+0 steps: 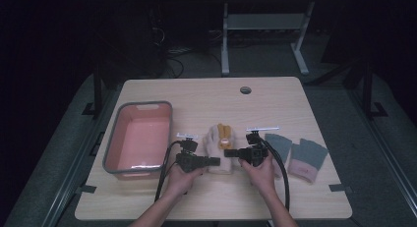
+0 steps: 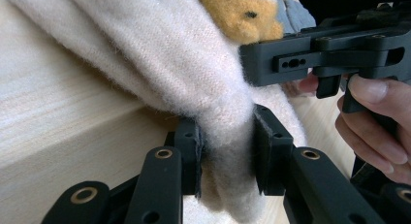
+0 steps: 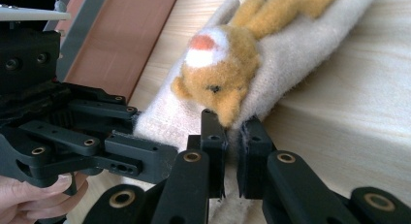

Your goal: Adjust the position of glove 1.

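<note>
Cream glove (image 1: 220, 147) on table (image 1: 206, 97); left gripper (image 1: 210, 161) pinches cuff, right gripper (image 1: 230, 152) apparently pinches its edge.

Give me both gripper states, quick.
Left gripper: shut on the cream glove, pinching its fabric.
Right gripper: shut on the same cream glove, at its other edge.

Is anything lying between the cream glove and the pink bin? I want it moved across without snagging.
Nothing visible does. The cream glove, clamped by the left gripper and right gripper, lies right of the pink bin, with bare table between them.
</note>
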`<action>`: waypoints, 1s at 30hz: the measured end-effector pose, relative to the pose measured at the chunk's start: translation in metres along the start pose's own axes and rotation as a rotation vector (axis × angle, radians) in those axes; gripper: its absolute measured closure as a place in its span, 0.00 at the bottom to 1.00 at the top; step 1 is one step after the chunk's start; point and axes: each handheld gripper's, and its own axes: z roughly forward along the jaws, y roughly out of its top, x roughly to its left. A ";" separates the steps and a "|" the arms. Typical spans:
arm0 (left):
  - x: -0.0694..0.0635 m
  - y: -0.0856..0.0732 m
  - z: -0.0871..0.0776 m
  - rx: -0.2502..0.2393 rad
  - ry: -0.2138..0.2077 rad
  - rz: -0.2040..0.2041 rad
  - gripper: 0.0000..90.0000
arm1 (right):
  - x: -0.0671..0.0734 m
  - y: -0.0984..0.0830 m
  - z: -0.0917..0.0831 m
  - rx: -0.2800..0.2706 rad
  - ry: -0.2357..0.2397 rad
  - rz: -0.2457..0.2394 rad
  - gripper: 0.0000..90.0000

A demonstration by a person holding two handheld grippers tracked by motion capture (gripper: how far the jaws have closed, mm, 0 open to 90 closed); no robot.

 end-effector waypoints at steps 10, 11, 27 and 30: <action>-0.008 0.009 -0.017 -0.020 -0.023 0.038 0.75 | 0.016 0.008 -0.012 -0.017 0.019 -0.033 0.93; -0.008 0.009 -0.017 -0.020 -0.023 0.038 0.75 | 0.018 0.010 -0.013 -0.020 0.021 -0.033 0.93; -0.014 0.024 -0.042 -0.032 -0.040 0.069 0.75 | 0.037 0.025 -0.021 -0.037 0.057 -0.063 0.93; -0.014 0.026 -0.045 -0.037 -0.046 0.070 0.75 | 0.040 0.027 -0.021 -0.040 0.066 -0.061 0.93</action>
